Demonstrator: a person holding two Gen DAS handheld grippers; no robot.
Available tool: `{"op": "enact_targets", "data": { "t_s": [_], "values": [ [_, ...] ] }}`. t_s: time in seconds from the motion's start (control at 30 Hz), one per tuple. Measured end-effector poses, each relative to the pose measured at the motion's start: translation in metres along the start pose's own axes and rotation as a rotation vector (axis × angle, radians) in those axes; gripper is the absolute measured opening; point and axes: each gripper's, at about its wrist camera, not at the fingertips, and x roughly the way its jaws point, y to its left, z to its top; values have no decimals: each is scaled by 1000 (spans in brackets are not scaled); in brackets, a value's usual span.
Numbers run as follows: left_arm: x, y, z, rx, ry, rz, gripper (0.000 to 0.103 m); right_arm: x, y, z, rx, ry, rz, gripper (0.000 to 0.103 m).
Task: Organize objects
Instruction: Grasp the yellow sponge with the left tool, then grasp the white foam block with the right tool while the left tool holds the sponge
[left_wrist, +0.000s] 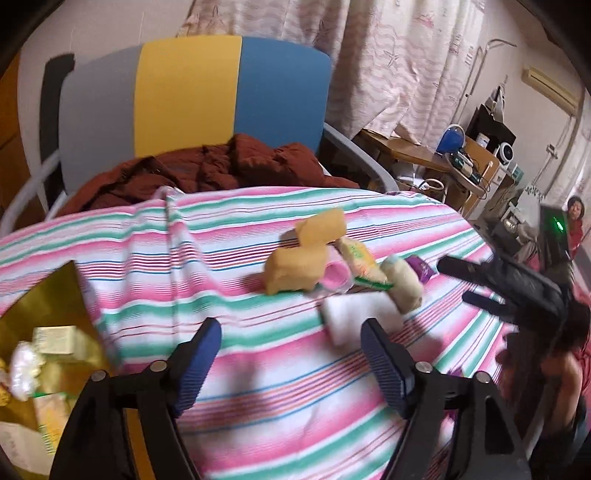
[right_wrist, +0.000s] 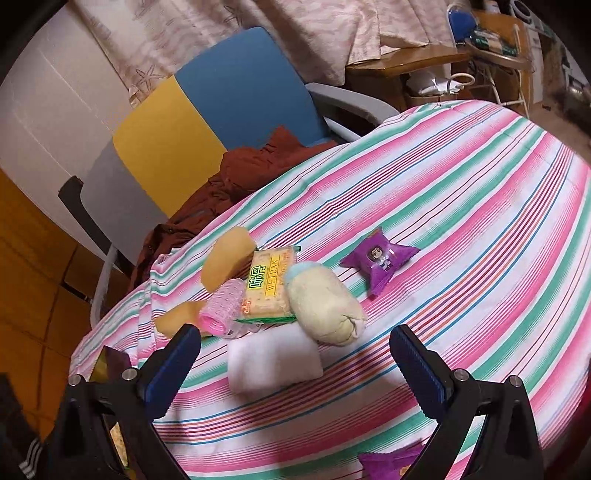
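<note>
A small heap lies on the striped cloth (left_wrist: 229, 236): two orange foam pieces (left_wrist: 291, 269), a pink hair roller (right_wrist: 221, 312), a cracker pack (right_wrist: 267, 284), a cream rolled towel (right_wrist: 325, 306) and a white pad (right_wrist: 273, 362). A purple snack packet (right_wrist: 380, 260) lies apart, to the right of the heap. My left gripper (left_wrist: 291, 325) is open and empty, just short of the white pad (left_wrist: 354, 317). My right gripper (right_wrist: 295, 334) is open too, its fingers either side of the pad; from the left wrist it shows as black fingers (left_wrist: 458, 269) beside the heap.
A gold box (left_wrist: 44, 321) holding several small items sits at the table's left edge. A second purple packet (right_wrist: 388, 461) lies near the right gripper. Behind the table stands a grey, yellow and blue chair (left_wrist: 188, 96) with a brown garment (left_wrist: 207, 170). A person (left_wrist: 569, 369) is at the right.
</note>
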Motion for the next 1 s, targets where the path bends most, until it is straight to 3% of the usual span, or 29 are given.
{"op": "enact_targets", "data": {
  "t_s": [0.47,0.53,0.57,0.6,0.8,1.0],
  "values": [
    [95,4,42,-181,90,-53,87,2,-3,2,26,26,52,103],
    [106,8,45,-204,101,-57,85,4,-2,2,17,29,49,103],
    [111,10,45,-212,114,-59,76,5,-2,1,11,31,47,103],
    [116,12,44,-222,130,-72,60,5,-1,1,6,33,44,103],
    [105,18,31,-185,126,-105,53,7,-1,1,-4,34,27,103],
    [75,18,3,-150,120,-126,52,12,2,0,-28,49,32,103]
  ]
}}
